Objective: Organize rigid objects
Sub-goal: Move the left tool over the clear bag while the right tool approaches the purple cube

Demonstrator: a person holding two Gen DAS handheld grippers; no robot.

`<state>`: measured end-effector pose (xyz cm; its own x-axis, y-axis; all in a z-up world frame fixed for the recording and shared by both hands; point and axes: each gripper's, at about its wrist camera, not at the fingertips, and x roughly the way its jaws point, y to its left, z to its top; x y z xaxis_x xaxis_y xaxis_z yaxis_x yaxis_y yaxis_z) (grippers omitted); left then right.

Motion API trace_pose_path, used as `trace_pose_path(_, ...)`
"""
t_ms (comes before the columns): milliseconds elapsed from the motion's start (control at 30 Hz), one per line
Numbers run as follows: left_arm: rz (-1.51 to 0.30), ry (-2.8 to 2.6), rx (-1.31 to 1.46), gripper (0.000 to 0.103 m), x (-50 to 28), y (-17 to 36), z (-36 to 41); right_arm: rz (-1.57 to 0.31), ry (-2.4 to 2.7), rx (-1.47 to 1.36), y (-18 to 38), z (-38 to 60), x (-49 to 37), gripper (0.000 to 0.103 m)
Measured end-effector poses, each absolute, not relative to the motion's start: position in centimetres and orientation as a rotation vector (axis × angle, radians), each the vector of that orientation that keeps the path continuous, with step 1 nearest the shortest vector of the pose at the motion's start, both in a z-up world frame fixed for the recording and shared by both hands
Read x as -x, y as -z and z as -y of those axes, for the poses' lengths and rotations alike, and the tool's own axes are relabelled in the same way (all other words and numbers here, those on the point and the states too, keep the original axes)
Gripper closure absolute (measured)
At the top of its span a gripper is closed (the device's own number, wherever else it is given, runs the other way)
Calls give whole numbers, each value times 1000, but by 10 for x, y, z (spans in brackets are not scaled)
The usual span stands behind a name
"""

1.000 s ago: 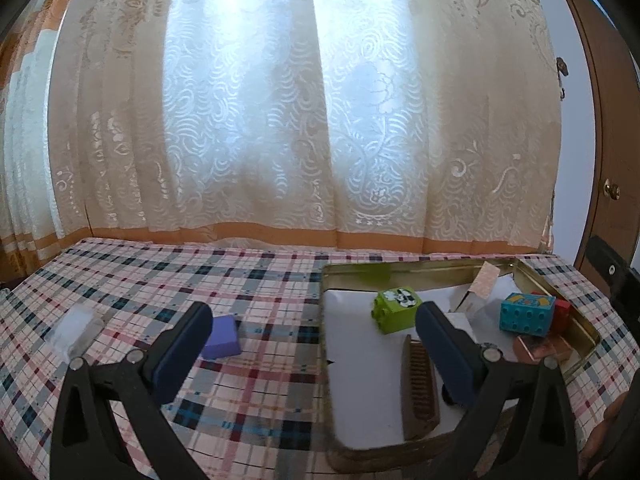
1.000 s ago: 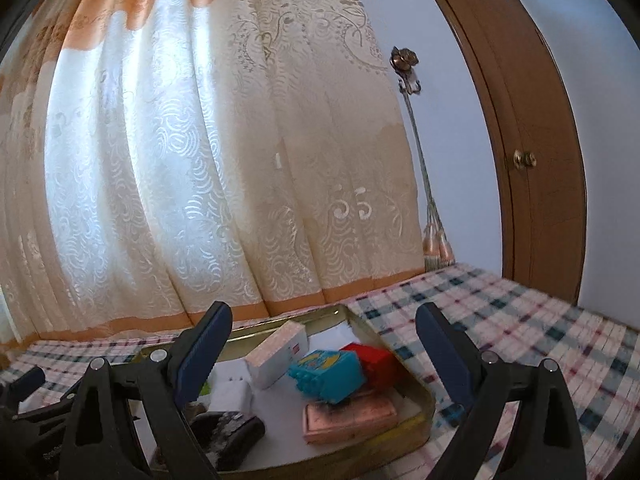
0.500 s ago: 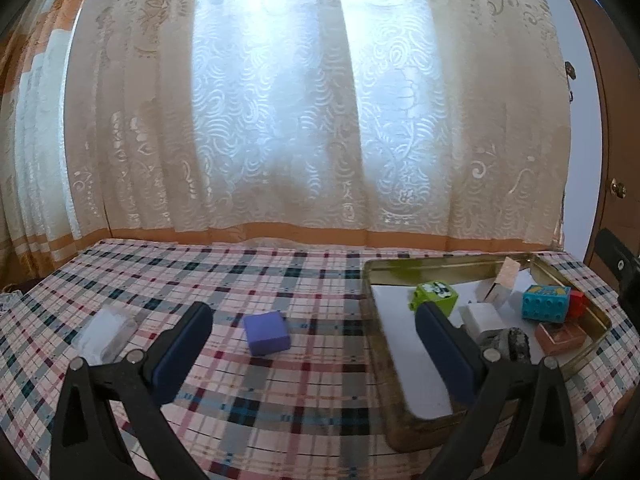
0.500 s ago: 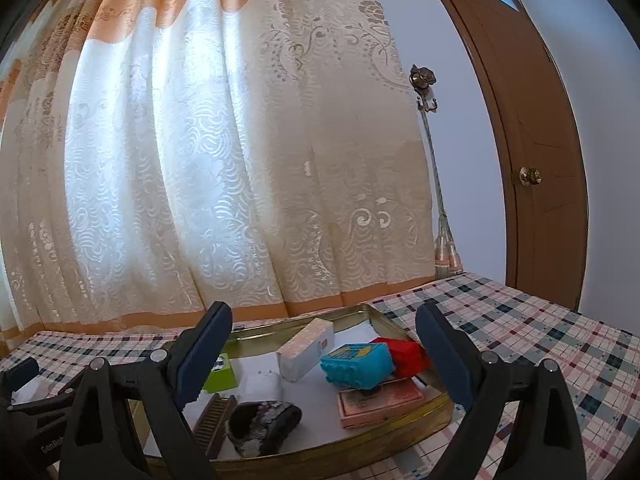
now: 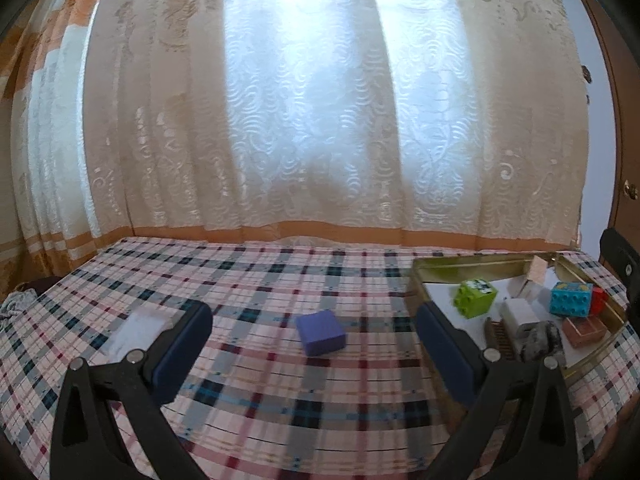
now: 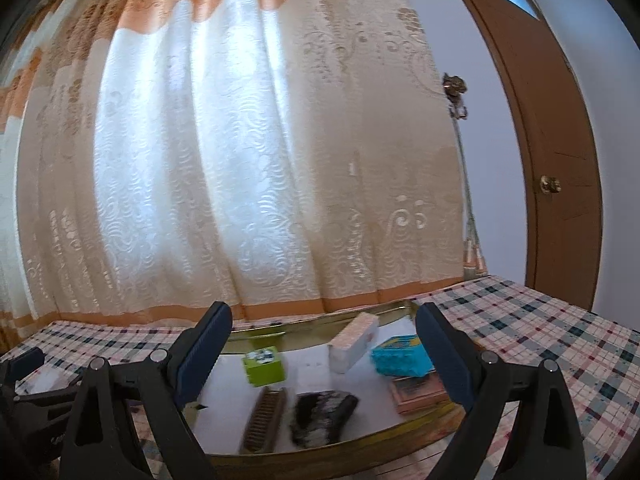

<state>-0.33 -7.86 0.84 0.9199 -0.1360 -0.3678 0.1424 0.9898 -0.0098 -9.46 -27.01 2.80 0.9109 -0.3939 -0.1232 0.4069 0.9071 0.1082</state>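
Note:
A purple block (image 5: 320, 333) lies on the plaid tablecloth, straight ahead of my open, empty left gripper (image 5: 314, 350). A white object (image 5: 136, 330) lies at the left, partly behind my left finger. A gold tray (image 5: 472, 266) at the right holds a green brick (image 5: 475, 298), a blue brick (image 5: 570, 299), a red brick (image 5: 599, 300), a brown comb and a dark stone. My right gripper (image 6: 320, 354) is open and empty, hovering just before the tray (image 6: 320, 452); the green brick (image 6: 264, 365), comb (image 6: 265, 418) and stone (image 6: 322, 416) lie between its fingers.
A white box (image 6: 354, 342), a blue brick (image 6: 402, 360) and a pink flat box (image 6: 416, 392) also lie in the tray. A lace curtain (image 5: 320, 120) hangs behind the table. A brown door (image 6: 552, 160) stands at the right. My left gripper shows at the right wrist view's left edge (image 6: 24, 392).
My left gripper has swung left, from over the tray to facing the purple block. My right gripper has pulled back and shifted left along the tray.

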Motion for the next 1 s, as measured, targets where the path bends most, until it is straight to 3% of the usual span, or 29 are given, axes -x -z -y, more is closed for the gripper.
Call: trace_pose_path(1000, -444, -61, 67, 0, -44, 0, -65, -264, 176, -48, -18, 147, 15, 8)
